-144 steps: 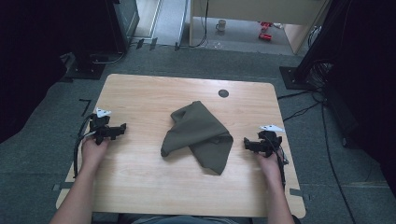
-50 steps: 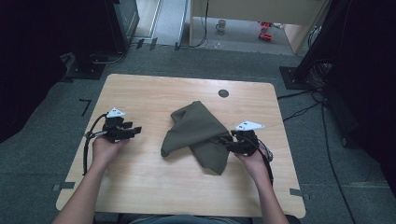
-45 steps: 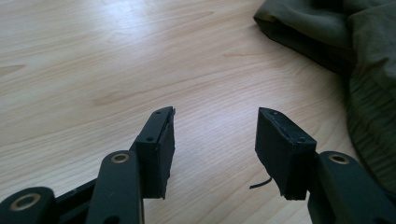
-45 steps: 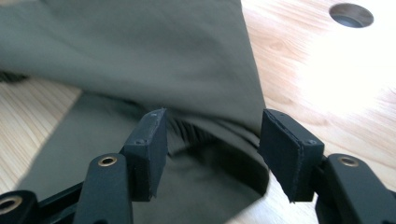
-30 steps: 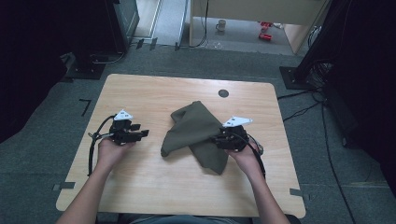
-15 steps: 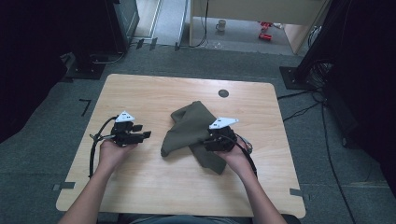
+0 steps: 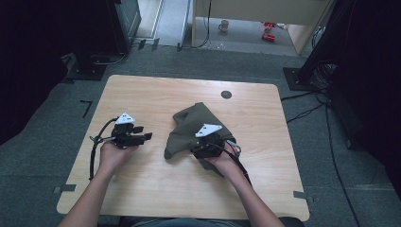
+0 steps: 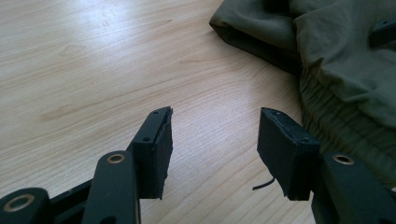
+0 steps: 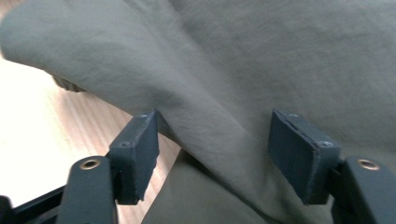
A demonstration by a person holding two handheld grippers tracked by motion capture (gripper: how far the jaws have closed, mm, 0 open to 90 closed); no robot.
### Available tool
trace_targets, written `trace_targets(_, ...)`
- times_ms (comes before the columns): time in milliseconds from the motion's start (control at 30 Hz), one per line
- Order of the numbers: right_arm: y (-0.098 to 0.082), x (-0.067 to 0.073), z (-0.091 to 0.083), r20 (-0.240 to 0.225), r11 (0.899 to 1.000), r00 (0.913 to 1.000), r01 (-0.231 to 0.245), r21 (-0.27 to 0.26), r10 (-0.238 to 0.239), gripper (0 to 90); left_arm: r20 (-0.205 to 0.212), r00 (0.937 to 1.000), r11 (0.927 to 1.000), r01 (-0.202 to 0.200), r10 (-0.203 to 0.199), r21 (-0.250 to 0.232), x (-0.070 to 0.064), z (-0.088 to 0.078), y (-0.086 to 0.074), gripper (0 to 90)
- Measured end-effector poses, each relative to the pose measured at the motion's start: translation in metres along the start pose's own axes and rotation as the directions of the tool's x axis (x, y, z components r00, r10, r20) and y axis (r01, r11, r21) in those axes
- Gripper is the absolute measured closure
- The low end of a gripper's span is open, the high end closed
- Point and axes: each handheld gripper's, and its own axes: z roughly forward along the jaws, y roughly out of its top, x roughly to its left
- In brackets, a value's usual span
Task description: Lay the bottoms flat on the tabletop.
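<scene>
While crumpled olive-green cloth (image 7: 189, 130) lies unfolded, nothing is gripped.
Right gripper (image 9: 212, 156) spread over its fold; left gripper (image 8: 215, 149) spread beside it.

high: overhead, forward-down | gripper views: close, low | shared: cloth (image 7: 189, 127)

One wooden table (image 7: 156, 189). One olive-green cloth (image 7: 189, 130), crumpled. One round black grommet (image 7: 226, 94) in the tabletop. Two handheld grippers: left gripper (image 7: 142, 137), right gripper (image 7: 198, 152). Two hands. On the floor beyond: one mug (image 7: 223, 25), two red items (image 7: 268, 31).
</scene>
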Motion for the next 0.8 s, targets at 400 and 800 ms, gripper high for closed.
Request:
trace_targets(400, -0.005, -0.006, 0.005, 0.021, 0.999, 0.9988, -0.044, -0.005, 0.044, 88.2, -0.006, 0.9999, 0.9999, -0.011, 0.011, 0.005, 0.000, 0.002, 0.000, 45.0)
trace_targets(800, 0.011, 0.001, -0.019, -0.061, 0.993, 0.9909, -0.119, 0.009, 0.120, 89.1, -0.010, 0.9999, 1.0000, -0.007, 0.007, 0.000, 0.001, 0.000, 0.000, 45.0)
